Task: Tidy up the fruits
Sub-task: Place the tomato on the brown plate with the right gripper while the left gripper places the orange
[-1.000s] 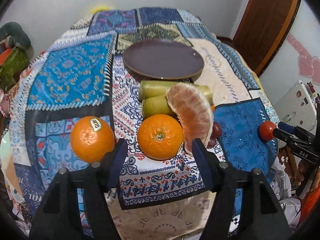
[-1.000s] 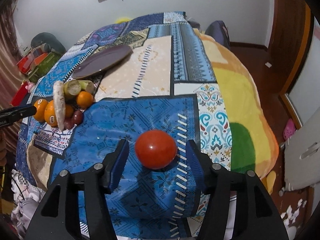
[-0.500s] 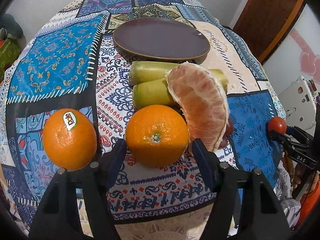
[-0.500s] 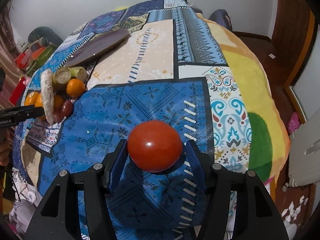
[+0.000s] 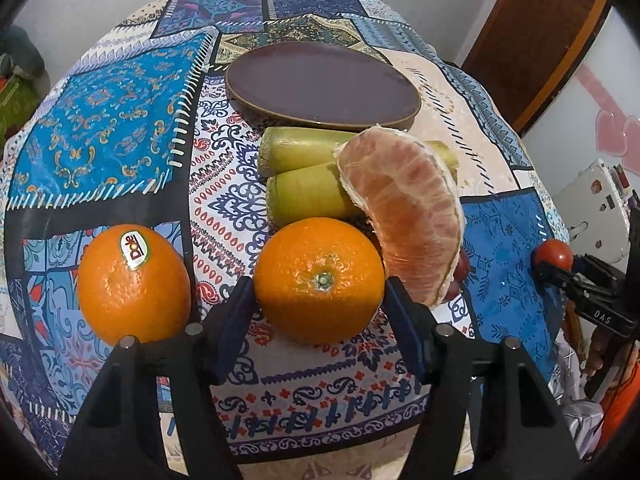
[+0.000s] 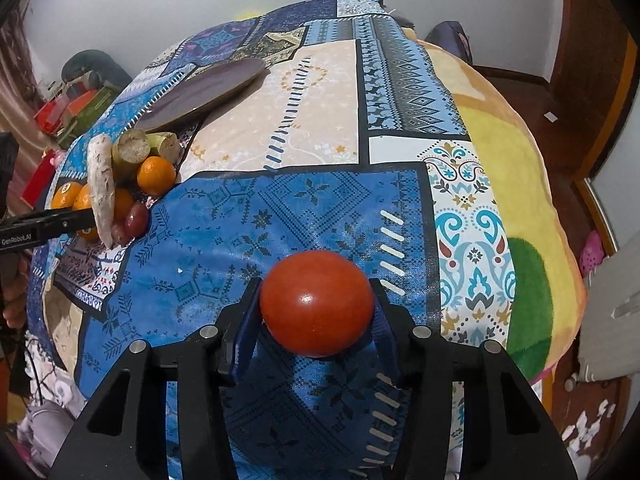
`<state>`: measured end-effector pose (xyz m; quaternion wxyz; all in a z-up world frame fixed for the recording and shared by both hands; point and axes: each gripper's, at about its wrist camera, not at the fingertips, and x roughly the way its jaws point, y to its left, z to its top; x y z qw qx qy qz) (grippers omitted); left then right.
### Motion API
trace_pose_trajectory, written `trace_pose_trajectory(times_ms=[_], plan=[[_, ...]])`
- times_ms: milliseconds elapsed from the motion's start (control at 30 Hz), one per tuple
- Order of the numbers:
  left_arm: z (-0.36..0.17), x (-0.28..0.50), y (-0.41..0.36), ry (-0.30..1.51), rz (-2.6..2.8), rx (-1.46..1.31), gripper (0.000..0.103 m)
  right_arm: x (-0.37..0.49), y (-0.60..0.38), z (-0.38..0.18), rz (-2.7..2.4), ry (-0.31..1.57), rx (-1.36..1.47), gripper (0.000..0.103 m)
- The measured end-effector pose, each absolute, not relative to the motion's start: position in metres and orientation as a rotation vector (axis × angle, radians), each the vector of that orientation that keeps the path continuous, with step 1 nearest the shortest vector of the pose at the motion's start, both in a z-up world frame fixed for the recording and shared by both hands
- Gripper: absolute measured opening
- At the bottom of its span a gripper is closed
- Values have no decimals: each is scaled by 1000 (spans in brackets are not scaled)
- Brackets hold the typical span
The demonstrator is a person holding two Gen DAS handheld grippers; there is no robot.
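Note:
In the left wrist view my left gripper (image 5: 320, 296) has its jaws on both sides of an orange (image 5: 319, 280) on the patterned tablecloth. A second orange with a sticker (image 5: 134, 283) lies to its left. A peeled pomelo segment (image 5: 404, 216) leans over two green cane pieces (image 5: 308, 196). An empty dark plate (image 5: 322, 84) lies behind them. In the right wrist view my right gripper (image 6: 316, 308) is shut on a red tomato (image 6: 317, 302) above the blue cloth patch. The fruit pile (image 6: 120, 184) lies far left there.
Dark grapes (image 6: 136, 220) lie by the pomelo segment. The table's front edge is close below both grippers. A wooden door (image 5: 532, 36) stands at the right, and clutter (image 6: 68, 108) beyond the table's left side.
My left gripper moved in until its jaws flank the middle orange. My right gripper closed on the tomato, which now looks larger between the jaws.

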<state>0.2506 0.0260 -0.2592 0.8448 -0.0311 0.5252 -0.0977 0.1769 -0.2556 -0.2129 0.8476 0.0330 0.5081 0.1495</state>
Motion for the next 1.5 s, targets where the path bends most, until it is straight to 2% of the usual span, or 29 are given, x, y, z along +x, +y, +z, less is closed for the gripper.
trace_pose_trajectory(times_ms=[367,800,1067,1500], plan=[[-226,235,34,1016,-190,-66,64,190,-244,-189,337,1002,52,47],[-170,245,44,861,-147,-76,64,235,-202,-134,393,808,1,47],[-156,267,53,818,-134,-87,64,262,-179,-112,422,724,-16,47],[-148,308,62,766,-100,-86,64,305,-154,-108,461,675,-10,47]])
